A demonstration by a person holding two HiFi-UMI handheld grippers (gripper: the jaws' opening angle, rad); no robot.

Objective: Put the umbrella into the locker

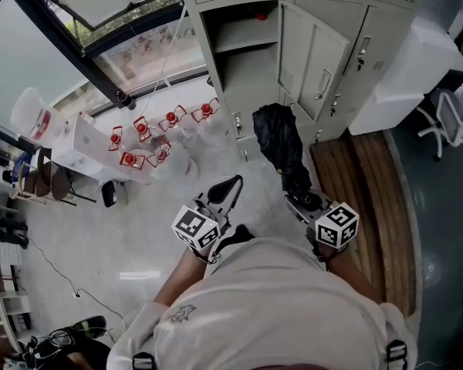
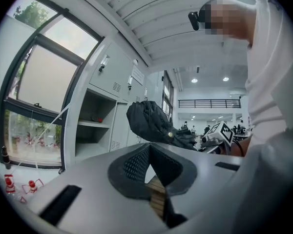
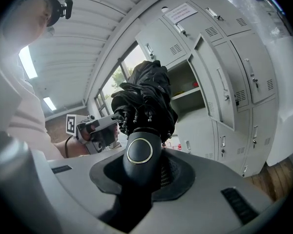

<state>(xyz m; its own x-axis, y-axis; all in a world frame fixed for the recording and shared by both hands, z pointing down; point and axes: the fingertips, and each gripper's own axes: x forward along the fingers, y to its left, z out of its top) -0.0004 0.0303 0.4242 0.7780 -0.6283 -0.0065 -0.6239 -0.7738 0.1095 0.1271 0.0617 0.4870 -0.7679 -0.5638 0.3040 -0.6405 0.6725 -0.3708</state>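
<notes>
Right tool (image 3: 142, 173), its jaws clamped on the round-capped black handle (image 3: 140, 151) of a folded black umbrella (image 3: 146, 94). The canopy rose before a grey locker (image 3: 224, 82) whose door (image 3: 211, 79) stood open; the left tool (image 3: 95, 128) lay just beside.

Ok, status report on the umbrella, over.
Right gripper shut on umbrella handle; left gripper shut, empty. Umbrella folded, not yet in locker. Locker door open, nothing blocking.

Locker (image 1: 239, 45): top cut off by upper edge of head view. Small red item (image 1: 261, 15) on its upper shelf (image 1: 243, 43) too small to identify. Umbrella (image 1: 282, 149): folded canopy covers right gripper (image 1: 307, 199) jaw tips in head view. Person's torso (image 1: 270, 307) hides most of both arms (image 1: 176, 276). Red-framed objects (image 1: 150, 133) below window (image 1: 139, 45) too small to name. Distant figures (image 2: 193, 128) in left gripper view tiny, indistinct.
</notes>
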